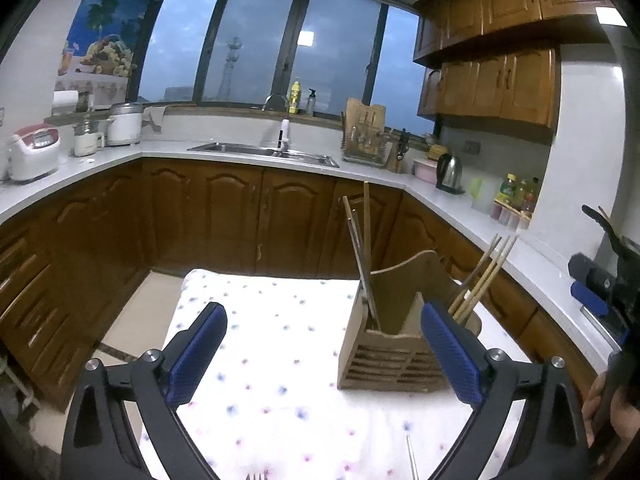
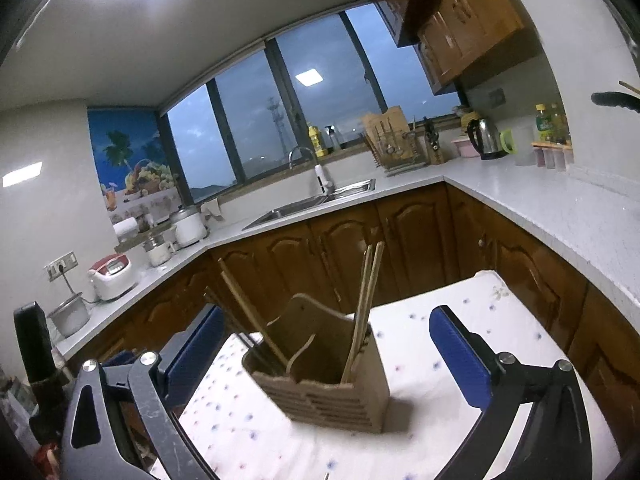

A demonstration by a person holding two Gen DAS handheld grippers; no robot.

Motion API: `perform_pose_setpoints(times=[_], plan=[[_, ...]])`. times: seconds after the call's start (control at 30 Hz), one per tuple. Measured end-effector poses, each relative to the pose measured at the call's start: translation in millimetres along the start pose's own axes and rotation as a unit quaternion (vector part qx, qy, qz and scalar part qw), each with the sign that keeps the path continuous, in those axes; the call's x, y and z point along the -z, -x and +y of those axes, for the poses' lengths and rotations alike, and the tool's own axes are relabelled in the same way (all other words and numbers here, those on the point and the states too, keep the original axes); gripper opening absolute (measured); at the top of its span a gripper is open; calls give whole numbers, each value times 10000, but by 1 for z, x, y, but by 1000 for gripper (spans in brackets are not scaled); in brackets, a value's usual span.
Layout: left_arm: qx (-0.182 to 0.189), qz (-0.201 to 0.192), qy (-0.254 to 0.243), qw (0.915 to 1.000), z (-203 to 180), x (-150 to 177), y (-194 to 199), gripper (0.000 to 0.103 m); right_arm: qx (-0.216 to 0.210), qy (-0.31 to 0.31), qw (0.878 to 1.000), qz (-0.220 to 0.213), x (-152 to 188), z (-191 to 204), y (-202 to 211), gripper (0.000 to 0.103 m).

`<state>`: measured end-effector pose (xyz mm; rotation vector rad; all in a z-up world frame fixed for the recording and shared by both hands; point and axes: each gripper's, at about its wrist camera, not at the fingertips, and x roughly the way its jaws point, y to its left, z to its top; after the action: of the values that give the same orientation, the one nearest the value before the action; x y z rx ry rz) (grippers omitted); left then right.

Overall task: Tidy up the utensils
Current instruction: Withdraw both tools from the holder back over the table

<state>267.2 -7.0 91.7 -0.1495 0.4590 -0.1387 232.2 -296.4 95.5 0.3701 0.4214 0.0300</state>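
A wooden utensil holder [image 1: 394, 344] stands on a table with a dotted cloth [image 1: 280, 360], at about 2 o'clock from the left gripper [image 1: 324, 352]. Chopsticks [image 1: 362, 248] stand in it with their long axes nearly upright, one bunch leaning left, another [image 1: 482, 276] leaning right. Their lower ends are hidden inside the holder. At the bottom edge, fork tines [image 1: 256, 476] and a thin metal tip [image 1: 412, 456] are cut off. Both grippers, left and right [image 2: 326, 354], are spread wide and hold nothing.

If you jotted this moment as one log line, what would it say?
left gripper: open, empty | right gripper: open, empty | wooden holder: upright on dotted cloth | chopsticks: inside holder
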Motion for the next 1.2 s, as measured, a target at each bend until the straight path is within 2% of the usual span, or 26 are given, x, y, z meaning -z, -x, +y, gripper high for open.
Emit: perform_pose_setpoints(times=[0.6, 0.83, 1.0, 1.2], plan=[[38, -1, 79, 10000, 4, 27, 86, 101, -139, -53, 9999, -14, 45, 16, 69, 103], [138, -91, -84, 9998, -2, 39, 131, 102, -172, 312, 9992, -170, 49, 35, 106, 103], [3, -220, -241, 9995, -8, 53, 153, 102, -183, 631, 9969, -421, 48, 50, 132, 103], [-174, -315, -216, 9991, -7, 84, 163, 102, -101, 841, 9953, -463, 75, 52, 144, 103]])
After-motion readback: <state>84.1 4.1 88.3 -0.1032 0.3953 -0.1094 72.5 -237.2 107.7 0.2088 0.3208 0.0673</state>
